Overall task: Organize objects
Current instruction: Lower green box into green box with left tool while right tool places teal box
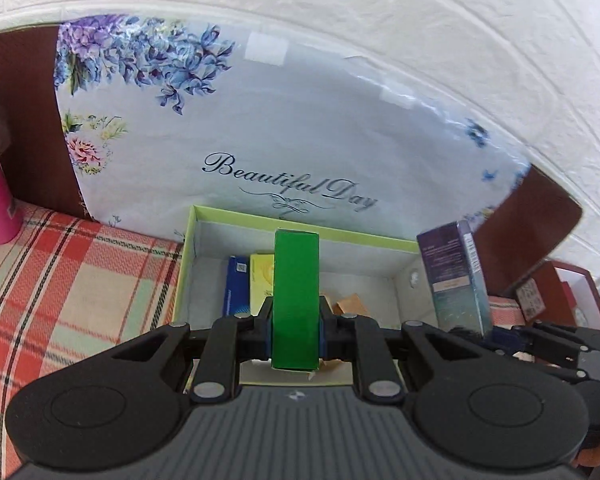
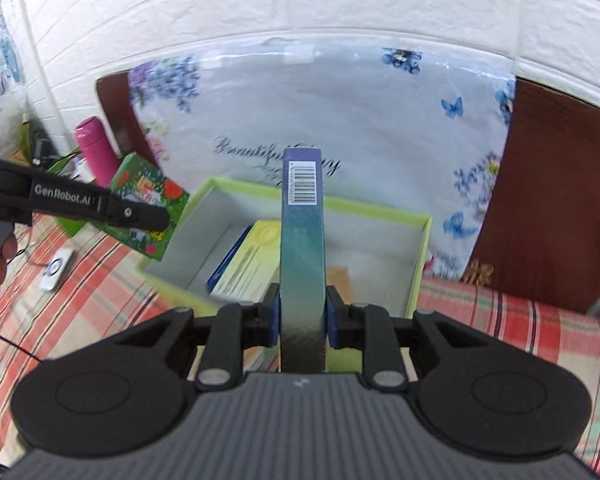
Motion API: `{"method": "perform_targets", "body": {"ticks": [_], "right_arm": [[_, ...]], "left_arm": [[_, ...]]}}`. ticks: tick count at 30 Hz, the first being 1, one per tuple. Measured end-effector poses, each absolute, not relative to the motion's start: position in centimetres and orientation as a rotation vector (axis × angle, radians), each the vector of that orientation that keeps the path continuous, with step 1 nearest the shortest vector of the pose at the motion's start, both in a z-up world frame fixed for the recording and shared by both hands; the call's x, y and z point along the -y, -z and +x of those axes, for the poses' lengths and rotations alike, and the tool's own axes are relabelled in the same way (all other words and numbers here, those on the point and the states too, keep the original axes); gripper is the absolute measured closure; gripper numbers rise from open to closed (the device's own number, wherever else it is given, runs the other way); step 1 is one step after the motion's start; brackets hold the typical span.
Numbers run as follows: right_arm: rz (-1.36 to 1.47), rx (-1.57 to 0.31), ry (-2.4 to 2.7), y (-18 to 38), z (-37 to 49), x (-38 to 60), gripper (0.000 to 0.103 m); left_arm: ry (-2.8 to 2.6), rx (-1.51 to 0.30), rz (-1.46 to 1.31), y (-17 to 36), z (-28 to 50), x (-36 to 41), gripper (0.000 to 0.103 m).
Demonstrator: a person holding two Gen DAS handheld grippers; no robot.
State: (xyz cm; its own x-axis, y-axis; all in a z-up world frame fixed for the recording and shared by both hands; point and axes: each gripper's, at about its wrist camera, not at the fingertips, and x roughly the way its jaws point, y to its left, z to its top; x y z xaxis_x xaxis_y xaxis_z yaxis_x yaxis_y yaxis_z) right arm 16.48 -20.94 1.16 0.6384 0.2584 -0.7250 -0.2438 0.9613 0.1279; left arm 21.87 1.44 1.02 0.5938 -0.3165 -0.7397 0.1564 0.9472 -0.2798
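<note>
left gripper [image 1: 296, 330] – jaws squeeze the green box [image 1: 296, 300], standing tall, long side pointing away | right gripper [image 2: 302, 316] – jaws squeeze the blue-purple box [image 2: 302, 256], tall too, barcode end far | both above the open tray [image 1: 300, 229] | tip: lower slowly, lay each flat beside the yellow box [image 2: 248, 268], don't bump the wall

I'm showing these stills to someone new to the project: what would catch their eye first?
Probably the two small cartons held up over the open green-rimmed box: the left gripper is shut on a green carton, and the right gripper is shut on a blue-teal carton with a barcode. Behind the box stands a big floral board reading "Beautiful Day", and the box already holds a yellow carton.
</note>
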Motion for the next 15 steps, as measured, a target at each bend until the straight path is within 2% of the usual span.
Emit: {"method": "perform_targets", "body": {"ticks": [11,13,14,15], "right_arm": [[0.031,-0.915,-0.292,5.1,23.7,19.5,0.081],[0.022,-0.938,-0.285,6.4,24.2,19.2,0.081],[0.017,-0.948,-0.278,7.0,24.4,19.1,0.076],[0.011,-0.954,-0.27,7.5,24.4,19.1,0.061]], "left_arm": [[0.233,-0.958,-0.178,3.9,26.9,-1.4,0.083],[0.224,-0.955,-0.169,4.6,27.1,-1.3,0.06],[0.21,-0.966,-0.159,5.0,27.2,-1.2,0.032],[0.189,-0.963,-0.144,5.2,27.3,-1.1,0.024]]}}
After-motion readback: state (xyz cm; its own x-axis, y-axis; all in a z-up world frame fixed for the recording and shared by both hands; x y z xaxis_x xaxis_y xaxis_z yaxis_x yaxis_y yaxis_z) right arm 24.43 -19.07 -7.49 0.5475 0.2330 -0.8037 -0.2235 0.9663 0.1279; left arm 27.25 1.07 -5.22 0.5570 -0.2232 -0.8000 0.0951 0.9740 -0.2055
